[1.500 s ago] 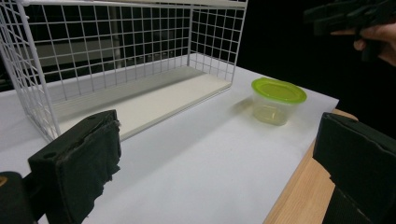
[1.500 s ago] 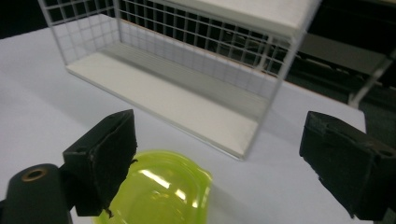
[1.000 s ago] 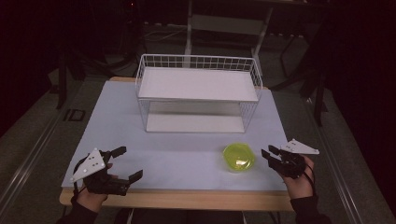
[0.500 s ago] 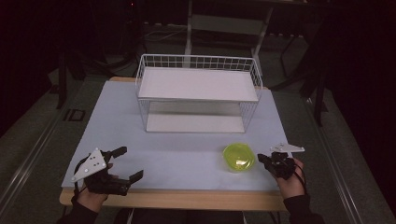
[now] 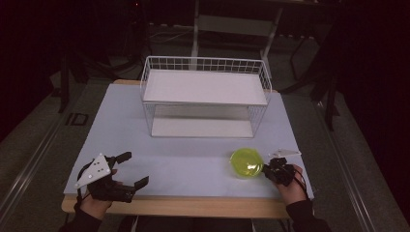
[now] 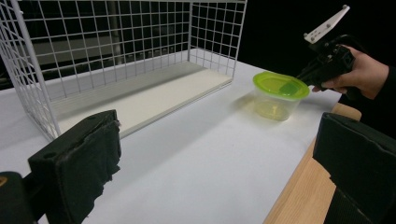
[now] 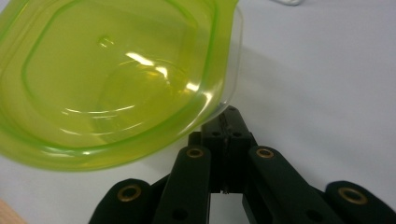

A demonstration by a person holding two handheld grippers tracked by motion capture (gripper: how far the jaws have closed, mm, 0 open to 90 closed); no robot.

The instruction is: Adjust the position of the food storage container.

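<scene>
A clear tub with a yellow-green lid (image 5: 246, 163) (image 6: 280, 91) (image 7: 116, 79) stands on the white table top (image 5: 183, 164) near its front right. My right gripper (image 5: 267, 170) (image 7: 228, 114) reaches it from the right, jaws pressed together at the lid's rim, which they seem to pinch. The left gripper view shows that right gripper (image 6: 303, 77) farther off, its tip at the lid's edge. My left gripper (image 5: 135, 168) (image 6: 210, 172) rests near the front left corner, open wide, with nothing between its jaws.
A white wire rack (image 5: 205, 89) (image 6: 140, 46) with a shelf on top and a board on its floor stands at the back middle of the table. A wooden strip (image 5: 193, 205) runs along the front edge. The surroundings are dark.
My right gripper has moved left from the table's right edge to the tub and its jaws have gone from open to shut at the rim. The left gripper has stayed put.
</scene>
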